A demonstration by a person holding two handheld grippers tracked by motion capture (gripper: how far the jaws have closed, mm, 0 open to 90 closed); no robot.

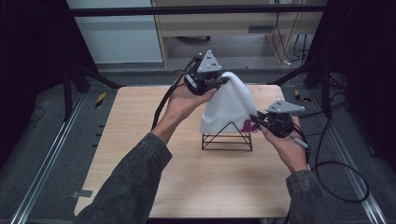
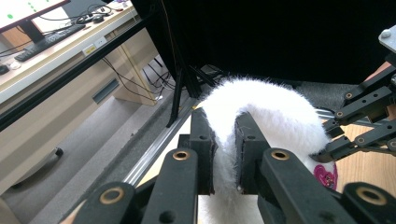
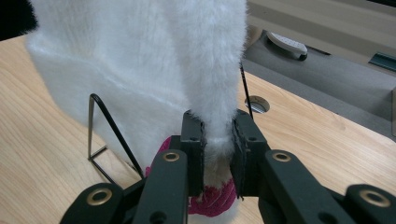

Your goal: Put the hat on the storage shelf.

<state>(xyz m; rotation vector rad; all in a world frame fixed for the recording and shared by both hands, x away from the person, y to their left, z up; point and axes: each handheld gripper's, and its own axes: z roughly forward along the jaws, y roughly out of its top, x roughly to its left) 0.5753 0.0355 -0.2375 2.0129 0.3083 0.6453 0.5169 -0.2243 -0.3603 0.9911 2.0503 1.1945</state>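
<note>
A fluffy white sock (image 1: 231,105) with a pink toe hangs draped over a black wire rack (image 1: 227,138) on the bench (image 1: 140,121); the left hand-held gripper (image 1: 223,81) pinches its raised top fold; the right hand-held gripper (image 1: 255,117) clamps its lower edge beside the pink end.

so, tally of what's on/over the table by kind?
White fluffy sock with pink cuff: 1
Black wire stand: 1
Grippers: 2, the left gripper and the right gripper, both clamped on the sock
Total: 4
</note>
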